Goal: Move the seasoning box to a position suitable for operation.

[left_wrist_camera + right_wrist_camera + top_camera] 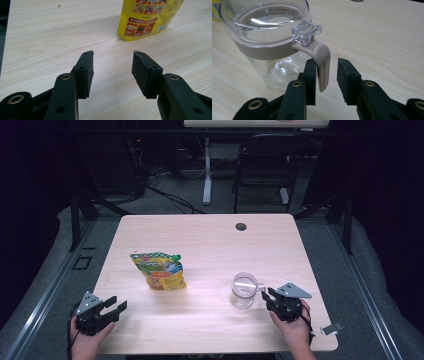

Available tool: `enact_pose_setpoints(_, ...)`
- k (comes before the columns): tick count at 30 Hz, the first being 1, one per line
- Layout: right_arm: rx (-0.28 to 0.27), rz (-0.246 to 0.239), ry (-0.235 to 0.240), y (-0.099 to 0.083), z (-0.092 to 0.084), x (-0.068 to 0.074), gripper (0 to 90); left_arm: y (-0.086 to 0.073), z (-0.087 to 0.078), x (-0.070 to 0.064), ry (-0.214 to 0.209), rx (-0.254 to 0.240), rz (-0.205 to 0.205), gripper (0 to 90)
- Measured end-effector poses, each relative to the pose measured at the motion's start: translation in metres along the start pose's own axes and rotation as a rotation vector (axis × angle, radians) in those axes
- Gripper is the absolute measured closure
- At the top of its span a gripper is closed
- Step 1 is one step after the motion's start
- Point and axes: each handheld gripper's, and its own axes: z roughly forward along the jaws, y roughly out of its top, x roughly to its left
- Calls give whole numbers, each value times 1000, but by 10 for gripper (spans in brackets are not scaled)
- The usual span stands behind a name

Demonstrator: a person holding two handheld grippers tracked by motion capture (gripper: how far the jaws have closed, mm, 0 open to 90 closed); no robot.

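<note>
Right gripper view: right gripper jaws astride the beige handle of the clear jar; left pad about touching it, right pad apart, so not clamped yet.
Jar place: upright on table, high view 5 o'clock from centre, handle at its 3 o'clock.
Left gripper: released, empty, pouch at its 1 o'clock.
Risk: handle is thin and tapered; an off-centre squeeze could make it slip out or twist the jar and tip it.
</note>
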Motion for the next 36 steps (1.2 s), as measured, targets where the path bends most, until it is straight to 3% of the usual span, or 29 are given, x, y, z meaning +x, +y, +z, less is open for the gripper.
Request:
enact_pose_setpoints(13, 20, -63, -67, 6, 14, 9, 779, 0, 1, -3, -3, 6, 8, 521)
enact_pose_setpoints(28, 27, -20, -64, 10, 19, 4, 794, 1, 4, -4, -7, 6, 15, 522)
enact_pose_setpoints(36, 4, 4, -64, 14, 27, 4, 854, 1, 6, -5, -13, 6, 15, 523)
